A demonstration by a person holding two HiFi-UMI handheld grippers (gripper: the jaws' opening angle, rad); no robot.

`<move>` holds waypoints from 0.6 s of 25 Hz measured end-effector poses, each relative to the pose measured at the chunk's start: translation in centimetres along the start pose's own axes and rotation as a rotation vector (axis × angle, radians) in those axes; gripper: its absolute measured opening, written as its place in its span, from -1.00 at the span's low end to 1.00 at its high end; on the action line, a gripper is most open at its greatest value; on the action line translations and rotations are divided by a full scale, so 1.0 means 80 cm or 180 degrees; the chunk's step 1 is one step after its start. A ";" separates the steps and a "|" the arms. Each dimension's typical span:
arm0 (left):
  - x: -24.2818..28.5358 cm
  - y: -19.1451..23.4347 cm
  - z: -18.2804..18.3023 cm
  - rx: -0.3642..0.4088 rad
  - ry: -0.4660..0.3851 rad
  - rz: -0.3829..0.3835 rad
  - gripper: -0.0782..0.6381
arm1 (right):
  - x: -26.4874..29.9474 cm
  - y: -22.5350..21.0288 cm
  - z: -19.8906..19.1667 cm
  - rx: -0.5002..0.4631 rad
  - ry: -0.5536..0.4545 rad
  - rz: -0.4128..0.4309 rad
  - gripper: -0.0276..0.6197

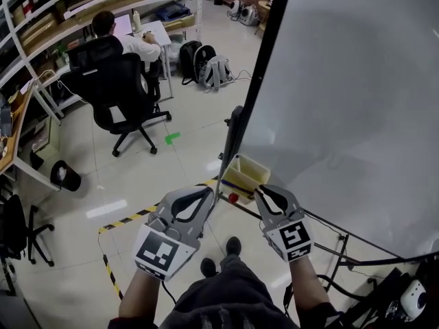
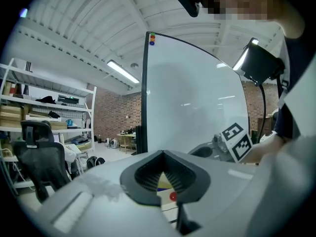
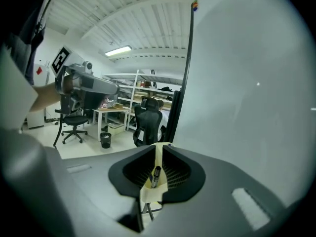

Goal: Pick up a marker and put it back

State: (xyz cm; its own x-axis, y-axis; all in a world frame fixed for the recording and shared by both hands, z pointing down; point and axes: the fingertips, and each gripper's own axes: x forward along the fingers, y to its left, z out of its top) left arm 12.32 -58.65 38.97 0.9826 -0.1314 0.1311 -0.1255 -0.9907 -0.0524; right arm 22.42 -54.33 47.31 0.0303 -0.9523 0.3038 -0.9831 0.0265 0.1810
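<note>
Marker (image 3: pixel 155 174), black, is seen lying in the pale yellow tray (image 1: pixel 243 175) fixed to the whiteboard (image 1: pixel 357 115) frame. It is viewed through the narrow gap between the right gripper's (image 1: pixel 260 193) slightly parted fingers, nothing being pinched. The left gripper's (image 1: pixel 208 192) fingertips are pressed together, empty, just beside the tray.

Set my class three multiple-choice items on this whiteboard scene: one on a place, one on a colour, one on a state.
1. Where is the tray? A on a desk; B at the whiteboard's bottom corner; C on the floor.
2. Its colour? A blue; B yellow; C black.
3. The marker is: A lying in the tray; B clamped by a gripper; C on a chair.
Answers: B, the head view shows it by the board's frame; B, it looks pale yellow; A, the right gripper view shows it resting inside, untouched.
</note>
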 end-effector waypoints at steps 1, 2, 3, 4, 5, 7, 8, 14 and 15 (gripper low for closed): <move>0.000 -0.001 0.001 0.0021 -0.0006 -0.0004 -0.76 | -0.001 -0.002 0.004 0.0002 -0.0032 -0.0021 -0.78; -0.001 -0.001 0.001 0.0052 0.0001 -0.0011 -0.76 | -0.003 -0.003 0.010 0.0002 -0.0073 -0.0036 -0.78; -0.003 -0.002 0.002 0.0090 0.0019 -0.0020 -0.76 | -0.004 -0.003 0.018 -0.0005 -0.0121 -0.0043 -0.78; -0.005 -0.002 0.003 0.0124 0.0031 -0.0025 -0.76 | -0.007 -0.003 0.028 -0.0023 -0.0176 -0.0044 -0.78; -0.007 -0.002 0.008 0.0134 0.0014 -0.0018 -0.76 | -0.009 -0.001 0.040 -0.0053 -0.0232 -0.0038 -0.78; -0.010 0.001 0.022 0.0112 -0.0073 0.0027 -0.76 | -0.010 0.003 0.063 -0.0106 -0.0332 -0.0011 -0.78; -0.011 0.005 0.028 0.0119 -0.0104 0.0049 -0.76 | -0.009 0.005 0.075 -0.0126 -0.0381 0.0009 -0.78; -0.028 0.019 0.077 0.0225 -0.0363 0.0189 -0.76 | -0.010 0.030 0.160 -0.0341 -0.0775 0.0200 -0.79; -0.033 0.020 0.086 0.0245 -0.0410 0.0218 -0.76 | -0.013 0.037 0.175 -0.0394 -0.0852 0.0249 -0.88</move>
State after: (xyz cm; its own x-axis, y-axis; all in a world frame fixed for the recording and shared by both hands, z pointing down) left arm 10.50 -59.64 31.76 0.9822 -0.1880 -0.0032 -0.1868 -0.9733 -0.1331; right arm 16.98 -57.54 34.45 -0.1095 -0.9917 0.0671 -0.9506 0.1242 0.2845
